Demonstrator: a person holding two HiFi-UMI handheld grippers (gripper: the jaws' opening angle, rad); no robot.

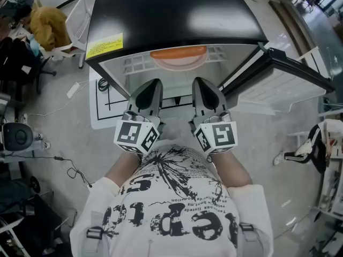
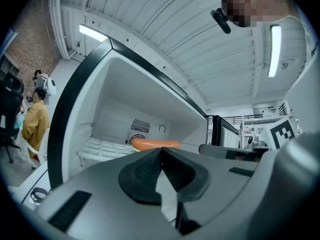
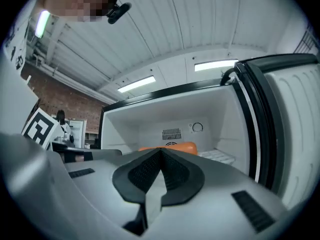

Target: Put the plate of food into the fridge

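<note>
Head view, starting at the left edge: a mustard-yellow jacket [image 1: 47,25] sits among the clutter beside a white plastic chair [image 1: 80,15], and a thin black cable [image 1: 75,171] trails over the grey floor. Next comes the small black-topped fridge [image 1: 177,9] with a yellow warning label [image 1: 104,46] on its front edge. Inside it the round orange plate [image 1: 178,57] rests on the white wire shelf [image 1: 136,63], near the back wall; what lies on the plate cannot be made out. In front of the opening, the grey left gripper [image 1: 150,90] points level at the cavity, and its own view shows the black ribbed pads pressed together with nothing between them [image 2: 161,156] - the plate [image 2: 155,144] stands well beyond the tips. Just beside it, apart from it, the matching right gripper [image 1: 202,90] points the same way, its jaws likewise closed and empty [image 3: 161,154], with the plate [image 3: 182,147] behind them under the rear vent. Further right, the fridge's black-edged white door [image 1: 289,74] hangs wide open - and at the far edge a black-and-white shoe [image 1: 300,153] lies on the floor.
</note>
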